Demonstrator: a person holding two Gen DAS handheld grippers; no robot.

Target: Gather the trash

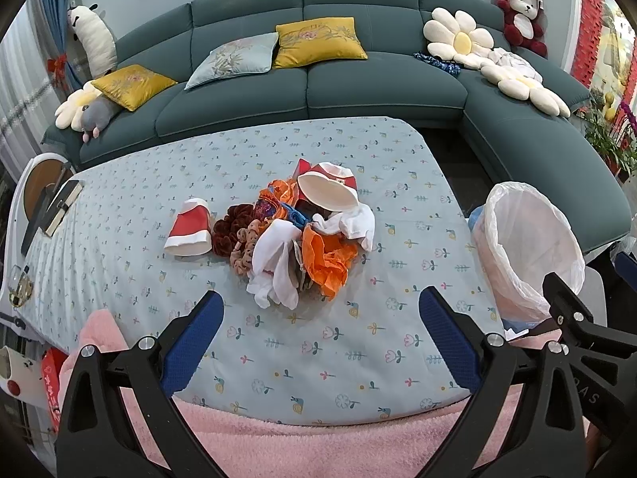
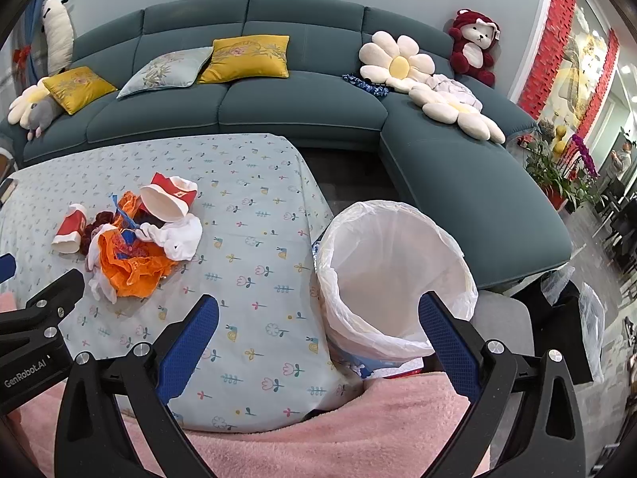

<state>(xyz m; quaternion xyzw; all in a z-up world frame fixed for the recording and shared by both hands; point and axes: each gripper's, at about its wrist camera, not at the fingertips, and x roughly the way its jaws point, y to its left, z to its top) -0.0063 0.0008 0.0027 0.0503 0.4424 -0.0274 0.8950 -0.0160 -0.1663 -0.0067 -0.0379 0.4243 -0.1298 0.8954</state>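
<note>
two grippers: both jaws stood wide apart, nothing between them
left gripper point(image 1: 320, 328): hung over the near edge of the table point(image 1: 398, 366), pointed at the trash pile point(image 1: 296, 235)
right gripper point(image 2: 318, 334): aimed between table edge and bin point(image 2: 398, 275)
trash pile: mid-table; red paper cups point(image 1: 189, 233), orange wrapper point(image 1: 330, 257), white crumpled stuff, brown bits — maybe fabric, hard to tell
bin: white liner, just beside the table's right edge, mouth tilted toward the cameras
background: teal sofa point(image 1: 358, 91) behind the table
</note>
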